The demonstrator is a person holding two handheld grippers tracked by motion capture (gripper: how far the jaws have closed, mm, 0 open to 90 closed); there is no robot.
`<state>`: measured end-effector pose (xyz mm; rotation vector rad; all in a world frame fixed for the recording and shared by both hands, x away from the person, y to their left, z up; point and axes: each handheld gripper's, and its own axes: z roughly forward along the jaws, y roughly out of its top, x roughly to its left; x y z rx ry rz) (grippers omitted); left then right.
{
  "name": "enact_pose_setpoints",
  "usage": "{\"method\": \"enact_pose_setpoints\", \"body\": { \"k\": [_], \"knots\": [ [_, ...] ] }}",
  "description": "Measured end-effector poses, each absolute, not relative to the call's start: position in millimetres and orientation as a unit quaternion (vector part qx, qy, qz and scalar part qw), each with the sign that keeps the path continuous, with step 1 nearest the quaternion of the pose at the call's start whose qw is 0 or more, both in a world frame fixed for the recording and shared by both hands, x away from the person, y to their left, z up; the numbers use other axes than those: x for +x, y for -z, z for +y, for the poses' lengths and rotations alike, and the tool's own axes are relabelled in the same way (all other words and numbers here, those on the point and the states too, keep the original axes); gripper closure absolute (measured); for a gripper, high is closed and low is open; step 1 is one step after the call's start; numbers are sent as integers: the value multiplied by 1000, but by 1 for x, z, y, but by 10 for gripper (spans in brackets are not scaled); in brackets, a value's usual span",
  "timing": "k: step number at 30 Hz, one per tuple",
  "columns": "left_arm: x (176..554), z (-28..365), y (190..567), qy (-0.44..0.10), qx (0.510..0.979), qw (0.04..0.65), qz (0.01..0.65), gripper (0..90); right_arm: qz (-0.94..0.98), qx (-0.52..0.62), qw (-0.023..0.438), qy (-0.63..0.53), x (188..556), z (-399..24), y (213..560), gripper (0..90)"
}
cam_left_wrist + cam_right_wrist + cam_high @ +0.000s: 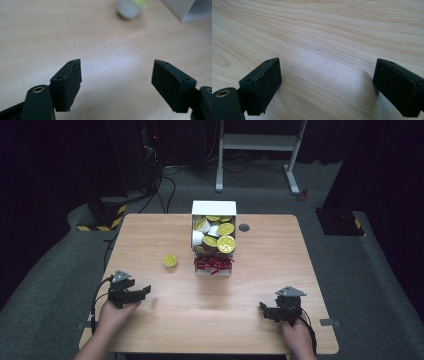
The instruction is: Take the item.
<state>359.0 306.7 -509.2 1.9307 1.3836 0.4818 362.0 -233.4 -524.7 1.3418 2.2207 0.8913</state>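
The left gripper (146,290) hovers over the tabletop (165,330) with its fingers (67,83) wide apart and empty, near a lone yellow-lidded cup (170,260) that sits left of the white box (214,208). The right gripper (262,308) rests near the tabletop's front right, fingers (262,83) wide and empty too.

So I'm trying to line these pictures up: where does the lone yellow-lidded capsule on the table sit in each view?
High view: the capsule lies alone left of the white box, ahead of the left claw.
Left gripper view: blurred at the top edge, right of centre, beyond the open jaws.
Right gripper view: not in it; bare wooden table.
Shared landmark: the white box's corner beside the capsule.
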Motion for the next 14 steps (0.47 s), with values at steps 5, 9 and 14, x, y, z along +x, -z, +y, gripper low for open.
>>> {"method": "enact_pose_setpoints", "body": {
  "k": [5,9,14],
  "knots": [
    [337,309,525,-209,765,326,515,204,793,479,198,-318,362,-233,525,83],
    [327,302,528,-252,759,311,513,154,792,481,198,-318,362,-233,525,84],
    [329,307,529,-230,752,322,528,149,789,487,202,-315,362,-231,525,82]
  ]
}}
